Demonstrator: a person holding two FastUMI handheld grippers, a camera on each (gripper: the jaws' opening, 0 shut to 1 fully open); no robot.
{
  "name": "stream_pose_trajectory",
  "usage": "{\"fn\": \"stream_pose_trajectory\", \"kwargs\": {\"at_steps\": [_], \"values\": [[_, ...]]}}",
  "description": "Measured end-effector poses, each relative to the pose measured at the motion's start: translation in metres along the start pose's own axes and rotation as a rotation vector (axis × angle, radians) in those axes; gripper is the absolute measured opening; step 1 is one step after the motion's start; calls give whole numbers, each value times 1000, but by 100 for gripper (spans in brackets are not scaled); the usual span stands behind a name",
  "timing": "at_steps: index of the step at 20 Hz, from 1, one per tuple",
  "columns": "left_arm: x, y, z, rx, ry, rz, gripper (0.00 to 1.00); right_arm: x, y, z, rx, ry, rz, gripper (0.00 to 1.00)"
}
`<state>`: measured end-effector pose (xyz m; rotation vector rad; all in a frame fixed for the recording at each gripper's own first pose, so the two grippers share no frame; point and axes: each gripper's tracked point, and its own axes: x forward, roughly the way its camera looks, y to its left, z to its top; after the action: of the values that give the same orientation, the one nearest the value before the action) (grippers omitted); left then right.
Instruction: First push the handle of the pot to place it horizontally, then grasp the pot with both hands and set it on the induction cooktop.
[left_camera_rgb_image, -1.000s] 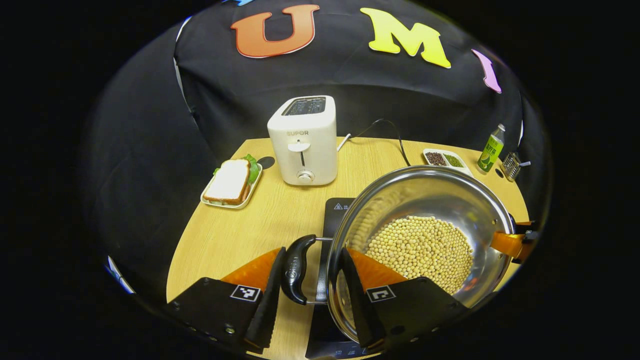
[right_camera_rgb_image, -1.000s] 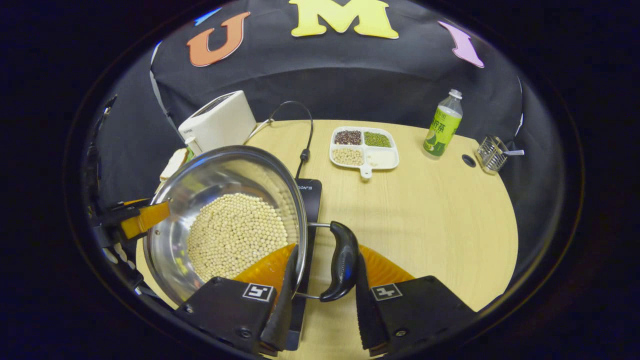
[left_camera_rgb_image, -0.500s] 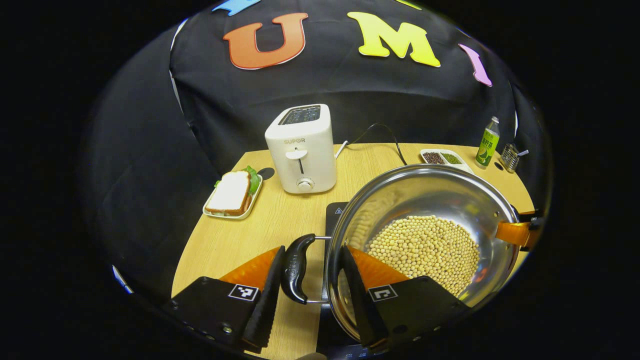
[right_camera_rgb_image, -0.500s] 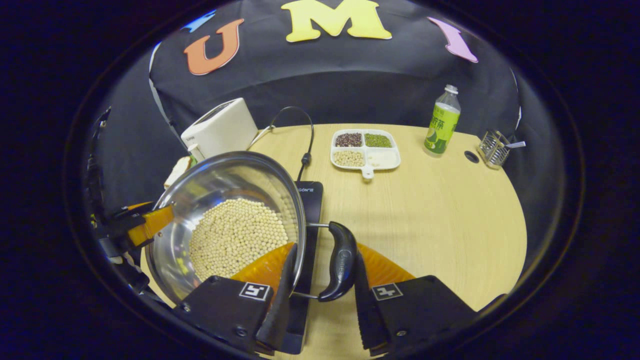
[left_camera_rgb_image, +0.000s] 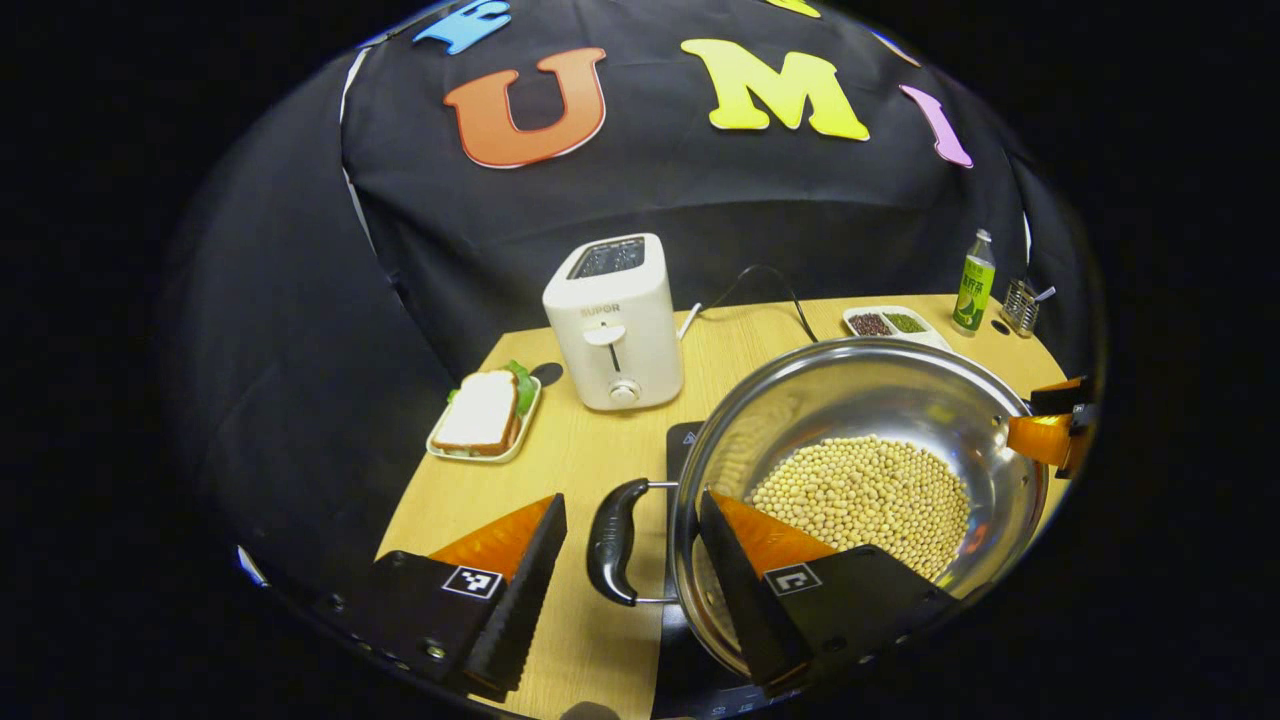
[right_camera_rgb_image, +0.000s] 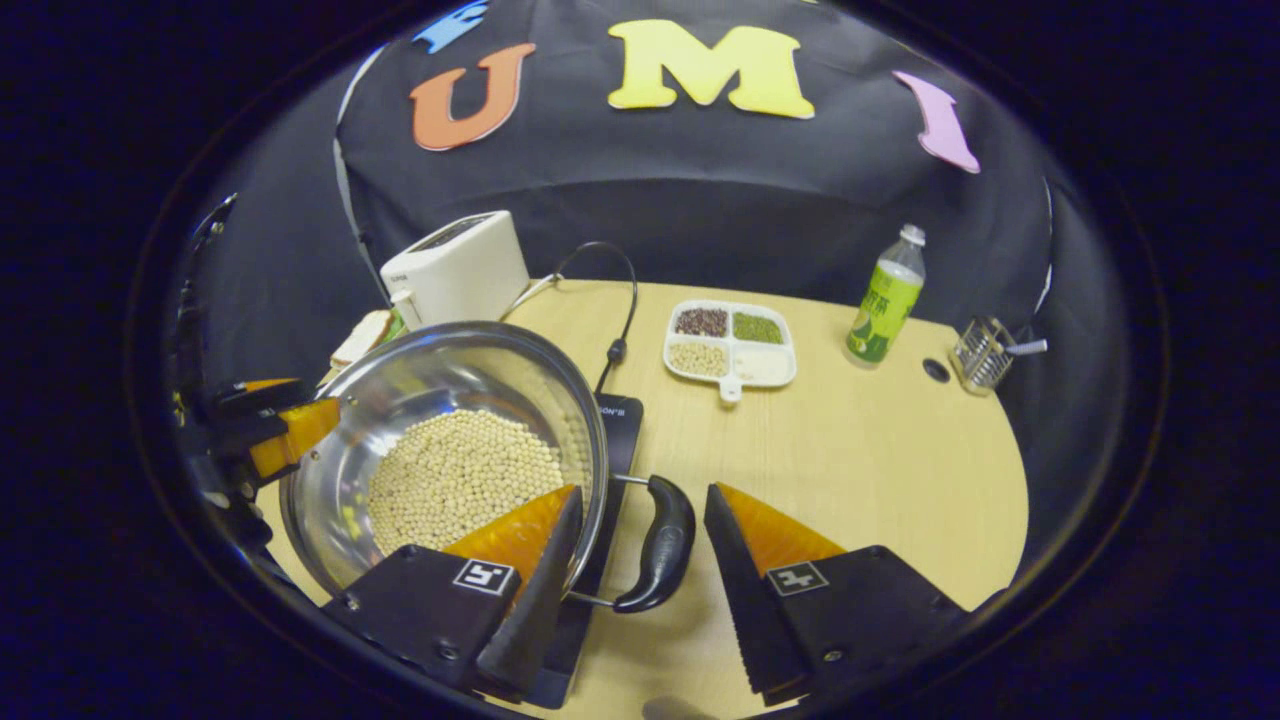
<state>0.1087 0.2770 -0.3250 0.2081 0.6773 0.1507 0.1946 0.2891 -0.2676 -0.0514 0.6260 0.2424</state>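
Left gripper view. Left gripper (left_camera_rgb_image: 628, 560) spread wide, holding nothing: one finger out over the bare table (left_camera_rgb_image: 480, 480), the other over the rim inside the pot (left_camera_rgb_image: 870, 400), with clear gaps either side of the black left handle (left_camera_rgb_image: 612, 541) lying level between them. Steel pot loaded with pale beans (left_camera_rgb_image: 868, 500), seated on the black induction cooktop (left_camera_rgb_image: 684, 445) (only a dark corner and a front strip peek from under it). At the far rim, tips of the other gripper (left_camera_rgb_image: 1052, 432) close to the pot's edge; contact cannot be told. Farther back, a white toaster (left_camera_rgb_image: 615, 322), a sandwich on a small plate (left_camera_rgb_image: 486, 418) to its left, a cable (left_camera_rgb_image: 770, 285), a divided dish (left_camera_rgb_image: 895, 325), a green bottle (left_camera_rgb_image: 973, 283) and a wire holder (left_camera_rgb_image: 1020, 306).

Right gripper view. Right gripper (right_camera_rgb_image: 640, 570) likewise open wide and empty, fingers apart from the black right handle (right_camera_rgb_image: 655, 545) between them, one finger over the pot's (right_camera_rgb_image: 450, 350) rim, the other over the table (right_camera_rgb_image: 880, 470). Beans (right_camera_rgb_image: 462, 475) settled in the bottom. Cooktop (right_camera_rgb_image: 615, 425) showing as a dark slab beneath the pot's right side, cable (right_camera_rgb_image: 610, 300) running from it toward the back. Opposite gripper (right_camera_rgb_image: 262, 428) at the far left rim. Toaster (right_camera_rgb_image: 458, 268) and sandwich (right_camera_rgb_image: 365, 336) behind the pot; divided dish (right_camera_rgb_image: 732, 343) with four fillings, bottle (right_camera_rgb_image: 886, 294) and wire holder (right_camera_rgb_image: 985, 352) toward the right.
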Motion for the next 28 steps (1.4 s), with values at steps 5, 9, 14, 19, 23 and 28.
{"fn": "stream_pose_trajectory", "kwargs": {"at_steps": [5,9,14,19,23,28], "values": [[-32,3,16,-35,-73,28,96,-36,-16,10,-53,-77,-18,80],[-65,-8,30,-58,-126,34,96,-65,-29,12,-52,-121,-28,80],[-120,-36,62,-12,-239,22,96,-113,-46,22,-45,-200,-30,84],[-190,-83,98,-68,-335,11,96,-174,-84,36,-32,-305,-33,89],[-244,-127,122,-83,-395,21,96,-229,-126,37,-23,-368,-24,100],[-318,-198,157,-91,-499,6,96,-317,-195,46,37,-501,-37,100]]}}
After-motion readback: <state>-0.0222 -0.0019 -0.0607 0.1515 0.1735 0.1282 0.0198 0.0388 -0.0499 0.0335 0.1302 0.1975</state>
